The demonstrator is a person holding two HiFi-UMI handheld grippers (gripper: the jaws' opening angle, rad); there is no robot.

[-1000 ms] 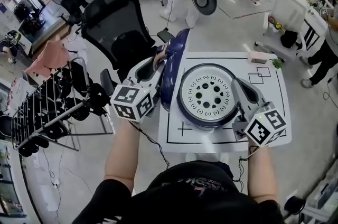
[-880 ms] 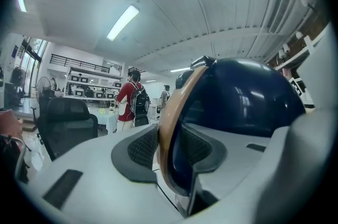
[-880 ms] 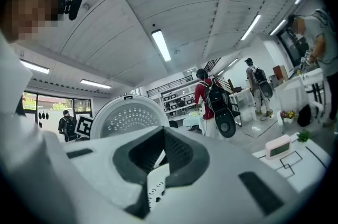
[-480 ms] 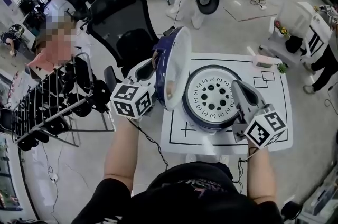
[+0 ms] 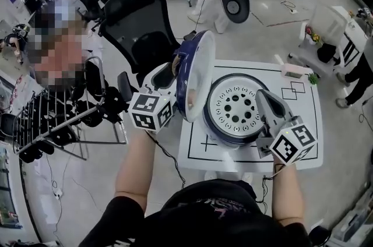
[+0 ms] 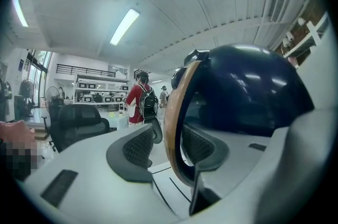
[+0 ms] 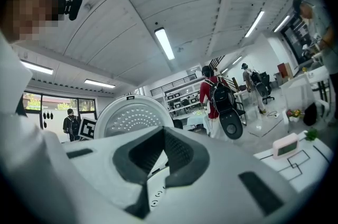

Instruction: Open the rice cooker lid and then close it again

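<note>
lid [image 5: 197, 71] has swung upright, so closing looks underway; left tongs [image 6: 161, 149] just loosened, open around its rim; right tongs [image 7: 163, 157] closed, empty.

place: lab | cues: office chair [image 5: 137, 24], equipment shelves [image 6: 97, 97] (strip-lit hall)

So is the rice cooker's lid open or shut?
Open. The lid stands up on edge at the left of the rice cooker, and the white holed plate inside shows.
</note>
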